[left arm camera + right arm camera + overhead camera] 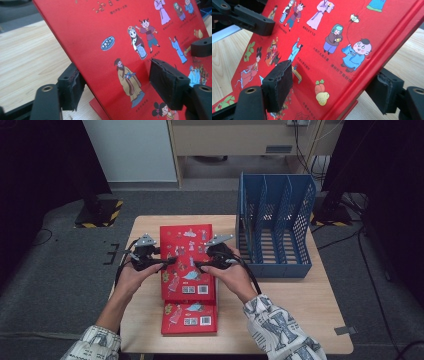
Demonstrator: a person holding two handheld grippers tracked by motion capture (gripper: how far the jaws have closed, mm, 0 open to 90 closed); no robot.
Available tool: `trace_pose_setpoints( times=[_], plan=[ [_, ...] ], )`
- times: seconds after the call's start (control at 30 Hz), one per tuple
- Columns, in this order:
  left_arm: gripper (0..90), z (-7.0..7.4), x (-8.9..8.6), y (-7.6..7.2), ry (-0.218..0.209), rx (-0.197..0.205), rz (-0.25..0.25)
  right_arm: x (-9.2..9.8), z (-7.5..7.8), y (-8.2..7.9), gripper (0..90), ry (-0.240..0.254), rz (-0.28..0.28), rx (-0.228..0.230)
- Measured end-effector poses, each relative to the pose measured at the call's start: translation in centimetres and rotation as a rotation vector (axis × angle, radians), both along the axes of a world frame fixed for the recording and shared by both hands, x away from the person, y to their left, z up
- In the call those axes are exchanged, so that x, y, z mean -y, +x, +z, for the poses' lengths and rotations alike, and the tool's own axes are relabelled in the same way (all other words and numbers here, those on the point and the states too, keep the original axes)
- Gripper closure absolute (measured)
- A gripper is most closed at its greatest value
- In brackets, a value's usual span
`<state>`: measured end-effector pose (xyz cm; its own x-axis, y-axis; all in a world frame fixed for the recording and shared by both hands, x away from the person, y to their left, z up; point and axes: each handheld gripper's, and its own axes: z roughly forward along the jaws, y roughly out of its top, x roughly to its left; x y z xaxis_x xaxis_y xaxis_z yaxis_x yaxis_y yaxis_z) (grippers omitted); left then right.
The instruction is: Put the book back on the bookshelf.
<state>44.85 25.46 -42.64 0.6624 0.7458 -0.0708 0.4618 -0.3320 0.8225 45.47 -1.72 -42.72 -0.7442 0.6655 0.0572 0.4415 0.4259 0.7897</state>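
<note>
the left gripper point(169, 261) has its jaws around the left edge of the upper red book point(186, 260), one pad under the cover and one over it; whether the pads truly press i cannot tell from its own view. that book sits tilted between the two grippers, its near end raised above a second red book point(189, 318) lying flat on the wooden table point(300, 320). the right gripper point(200, 265) brackets the opposite edge, spine side, again with a jaw above and a jaw below, grip uncertain. this looks like the lift step, both hands raising the book together. beyond and to the right of the right gripper stands the blue file rack point(274, 220); next, i judge, both grips must hold firm while the book is stood upright and steered into a slot.
</note>
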Motion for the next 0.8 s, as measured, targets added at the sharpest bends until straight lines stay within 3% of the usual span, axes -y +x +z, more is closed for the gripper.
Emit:
trace_pose_setpoints(
  times=[0.13,0.33,0.73,0.8],
  plan=[
    [36.8,0.7,0.0,-1.2,0.007,0.032,0.019,0.0,0.4,-0.5,29.0,-0.003,-0.016,0.007],
    [40.3,1.3,-0.3,-2.2,0.021,0.044,0.022,-0.2,1.1,-1.4,31.7,-0.004,-0.019,0.043],
    [45.5,2.3,-0.3,-1.2,-0.013,0.05,0.032,0.0,2.0,-0.6,36.2,0.004,-0.036,0.055],
    [46.8,2.7,0.0,-0.9,-0.01,0.068,0.042,0.0,2.0,-0.3,37.9,0.007,-0.046,0.067]
  ],
)
